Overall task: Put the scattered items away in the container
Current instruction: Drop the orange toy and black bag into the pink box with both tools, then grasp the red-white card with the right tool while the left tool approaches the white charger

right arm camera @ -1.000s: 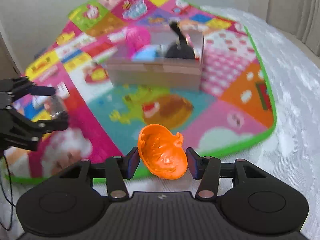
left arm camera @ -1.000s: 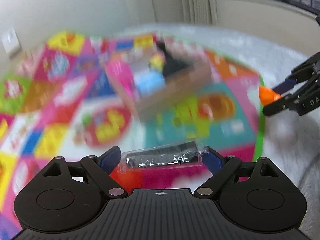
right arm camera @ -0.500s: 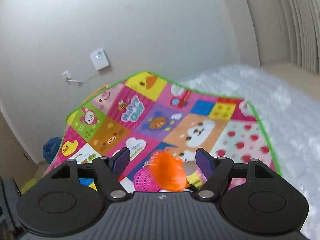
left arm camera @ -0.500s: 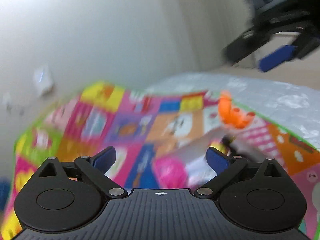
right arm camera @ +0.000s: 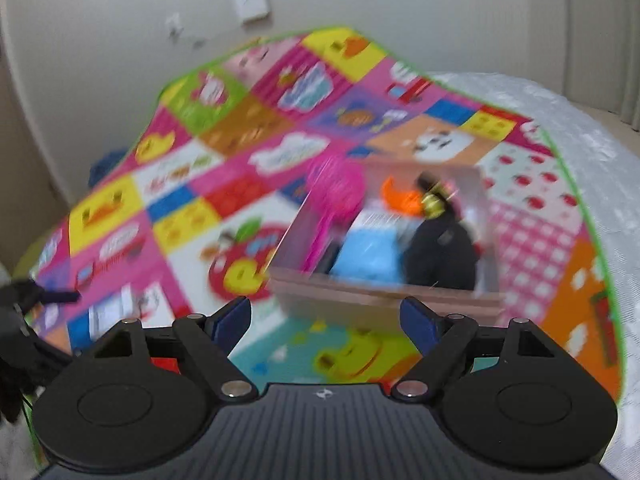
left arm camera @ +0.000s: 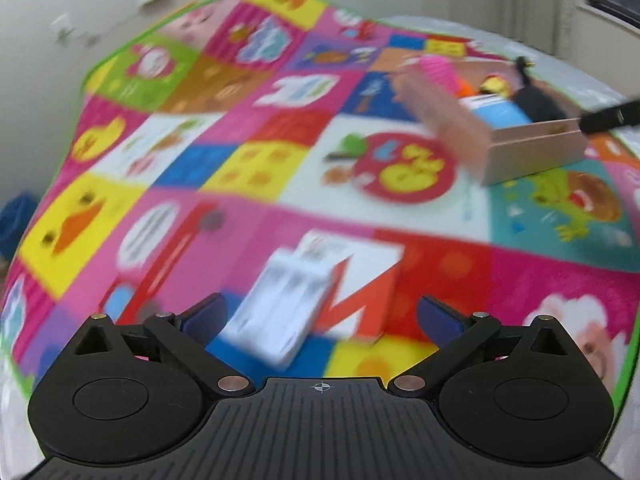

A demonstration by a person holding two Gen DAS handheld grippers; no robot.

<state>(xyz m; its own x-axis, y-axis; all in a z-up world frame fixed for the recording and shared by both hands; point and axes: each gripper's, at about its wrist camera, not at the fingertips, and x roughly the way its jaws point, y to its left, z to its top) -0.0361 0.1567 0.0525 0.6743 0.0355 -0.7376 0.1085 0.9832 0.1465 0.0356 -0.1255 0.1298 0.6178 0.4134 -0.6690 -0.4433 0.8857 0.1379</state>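
The cardboard box (right arm camera: 380,298) stands on the colourful play mat (right arm camera: 248,120). It holds a pink ball (right arm camera: 336,192), an orange toy (right arm camera: 400,196), a blue pack (right arm camera: 372,256) and a black item (right arm camera: 440,248). My right gripper (right arm camera: 324,316) hangs in front of the box, its jaws opening with nothing between them. A blurred white packet (left arm camera: 284,304) lies on the mat. My left gripper (left arm camera: 322,316) hovers over it, jaws opening wide; the packet shows between them, nearer the left finger, not pressed. In the left wrist view the box (left arm camera: 532,148) is at the upper right.
A white fluffy cover (right arm camera: 580,152) borders the mat on the right. The wall with a white switch plate (right arm camera: 252,2) rises behind the mat. A finger of my right gripper (left arm camera: 612,116) reaches in by the box. A blue object (left arm camera: 16,220) lies off the mat's left edge.
The left gripper held a wrapped black item and the right the orange toy; both are now empty and wider. The orange toy lies in the box. The left view swung onto the white packet.
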